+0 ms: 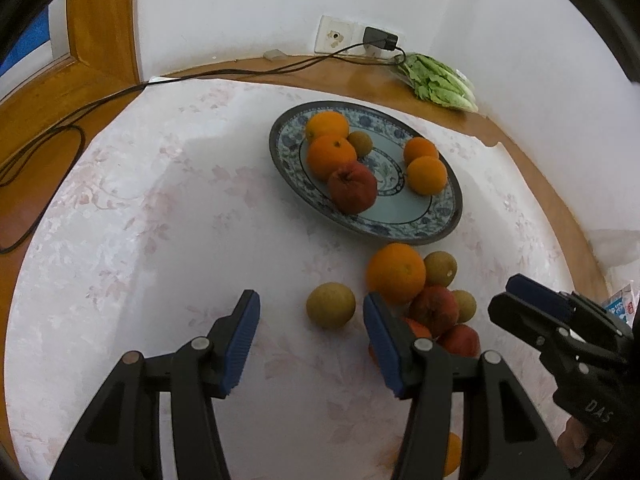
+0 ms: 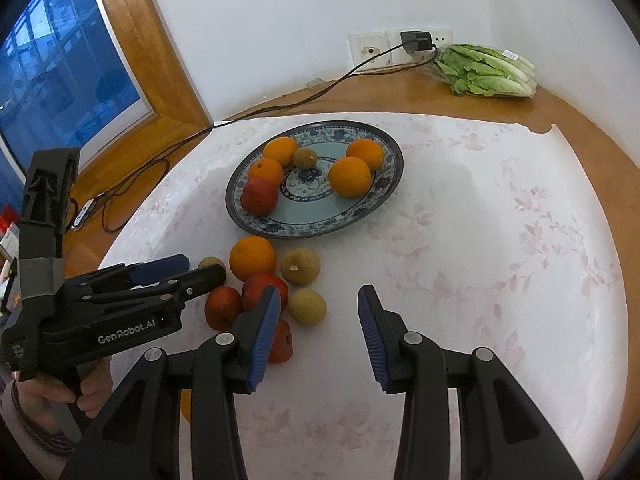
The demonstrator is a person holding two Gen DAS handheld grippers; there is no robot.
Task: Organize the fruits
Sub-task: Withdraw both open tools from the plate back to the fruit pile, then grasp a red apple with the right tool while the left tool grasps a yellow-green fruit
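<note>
Left gripper (image 1: 311,332) jaws flanking brown fruit (image 1: 331,305).

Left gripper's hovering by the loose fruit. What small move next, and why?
Probably ease the left gripper forward and down around the brown fruit. Its jaws are open and empty, that fruit sits just ahead between them, apart from the pile, and the plate has room.

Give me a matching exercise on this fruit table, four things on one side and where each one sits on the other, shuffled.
Things:
1. red apple
2. lettuce
3. charger
4. lone brown fruit

Places:
A. plugged into the wall socket
B. on the tablecloth, just ahead of the open left gripper
C. on the blue patterned plate
D. on bare wood by the wall

Pairs: 1-C, 2-D, 3-A, 4-B
</note>
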